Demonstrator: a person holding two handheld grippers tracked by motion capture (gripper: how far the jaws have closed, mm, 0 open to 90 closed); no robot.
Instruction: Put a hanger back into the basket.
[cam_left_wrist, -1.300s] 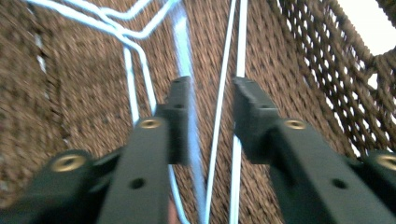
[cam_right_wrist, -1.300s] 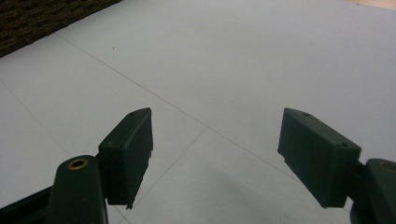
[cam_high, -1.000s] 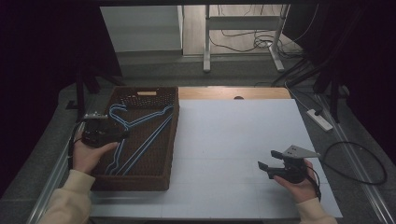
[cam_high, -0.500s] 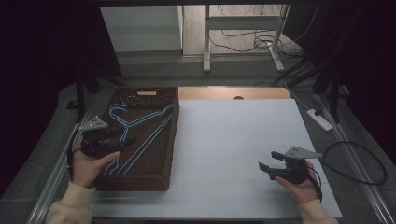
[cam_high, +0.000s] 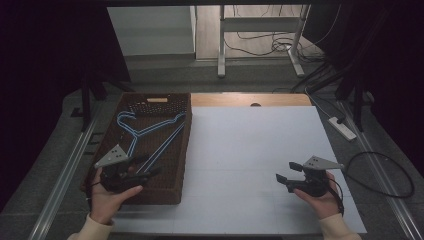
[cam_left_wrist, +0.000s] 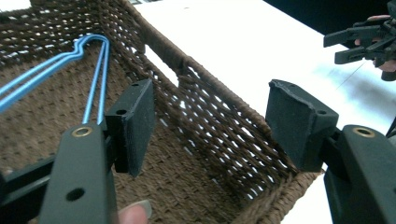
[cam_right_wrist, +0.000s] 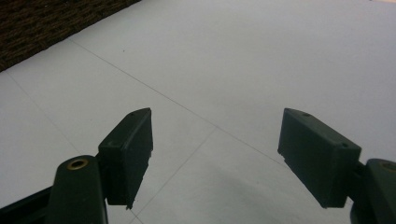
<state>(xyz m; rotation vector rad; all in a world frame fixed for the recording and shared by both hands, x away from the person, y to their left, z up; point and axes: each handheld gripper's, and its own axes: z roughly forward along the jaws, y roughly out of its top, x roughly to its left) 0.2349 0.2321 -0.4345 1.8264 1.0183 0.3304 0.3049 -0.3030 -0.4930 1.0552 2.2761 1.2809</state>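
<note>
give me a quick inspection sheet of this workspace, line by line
surface: white table top, bare in the middle
job's things: blue wire hangers lying in the brown woven basket at the table's left edge
clutter: nothing seen
grippers: left claw open, its jaws have just been opening with nothing between them, over the basket's near corner; right claw open over bare table
cables: black cable looping right of the right hand; white power strip
surroundings: dark room, metal frame legs behind
</note>
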